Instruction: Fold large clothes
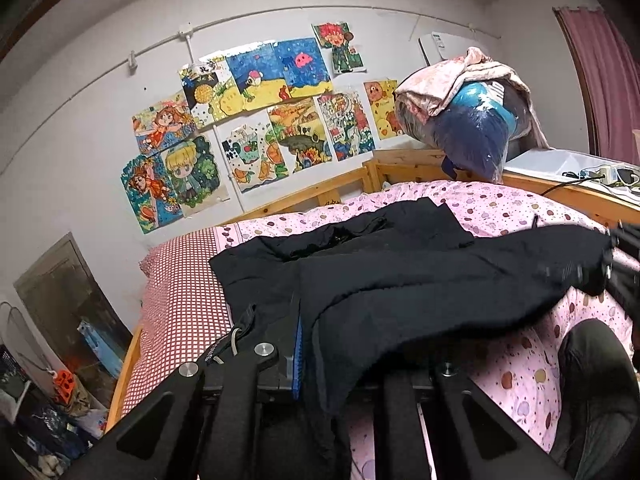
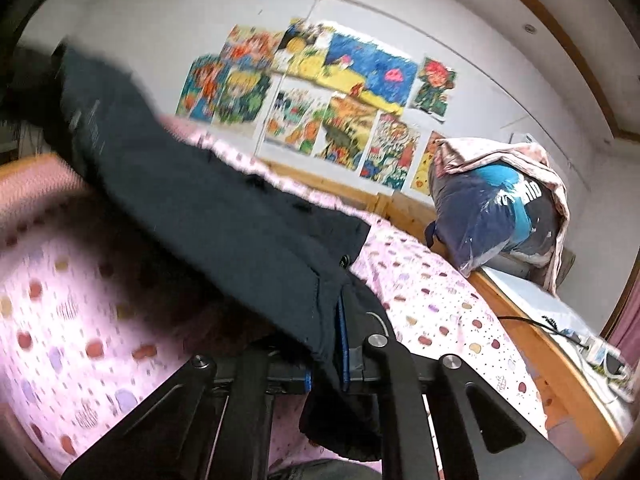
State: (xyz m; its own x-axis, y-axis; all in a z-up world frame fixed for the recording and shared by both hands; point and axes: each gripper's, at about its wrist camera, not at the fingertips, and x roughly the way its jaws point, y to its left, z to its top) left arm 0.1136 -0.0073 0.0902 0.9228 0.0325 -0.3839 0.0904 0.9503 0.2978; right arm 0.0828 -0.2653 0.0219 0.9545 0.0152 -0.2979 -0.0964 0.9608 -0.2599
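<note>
garment (image 1: 400, 272): black | quilt (image 1: 520, 208): pink, coloured dots | sheet (image 1: 180, 280): red-white check

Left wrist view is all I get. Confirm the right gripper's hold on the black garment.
Observer: Confirmed. In the right wrist view the right gripper is shut on the black garment, its edge between the blue pads.
Operator: Report what hangs under it.
Observer: A bunch of loose cloth droops below the jaws, over the pink bedspread.
Operator: Say whether the rest is lifted.
Observer: From that grip the cloth rises clear of the bedspread toward the upper left, though that part is blurred.
</note>
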